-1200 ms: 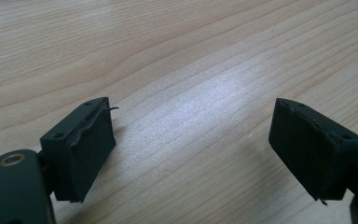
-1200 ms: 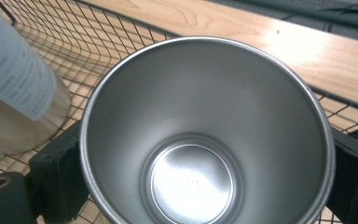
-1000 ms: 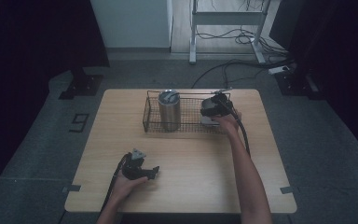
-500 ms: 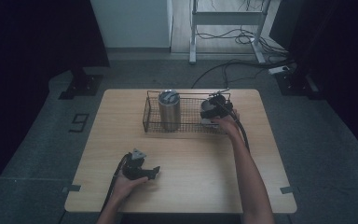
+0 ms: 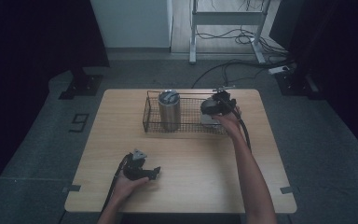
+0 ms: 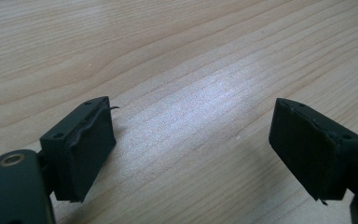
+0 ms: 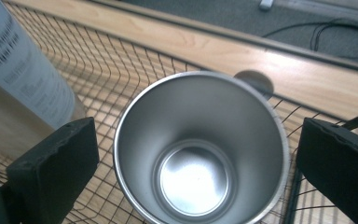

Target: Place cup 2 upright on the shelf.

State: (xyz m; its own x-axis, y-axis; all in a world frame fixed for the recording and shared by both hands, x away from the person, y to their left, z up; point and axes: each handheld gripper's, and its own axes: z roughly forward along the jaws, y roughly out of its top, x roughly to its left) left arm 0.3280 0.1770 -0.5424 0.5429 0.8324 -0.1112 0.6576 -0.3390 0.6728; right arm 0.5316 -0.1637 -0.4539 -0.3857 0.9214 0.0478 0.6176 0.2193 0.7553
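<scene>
An open steel cup (image 7: pixel 200 154) stands upright in the right end of a black wire basket (image 5: pixel 186 131). My right gripper (image 7: pixel 198 163) hangs over it. Its jaws have just been opening and now stand wide on either side of the cup's rim, clear of it. In the high view the right gripper (image 5: pixel 213 108) sits above the basket's right end. A taller lidded steel tumbler (image 5: pixel 169 109) stands in the basket's left part. My left gripper (image 5: pixel 154 173) rests low over the bare wood near the front left. Its jaws (image 6: pixel 191 144) are apart with nothing between them.
The basket stands at the back middle of the wooden table (image 5: pixel 191 186). The tumbler's grey printed side (image 7: pixel 23 79) is close to the left of my right gripper's left jaw. The table's far edge (image 7: pixel 242 44) runs just beyond the basket's wire wall.
</scene>
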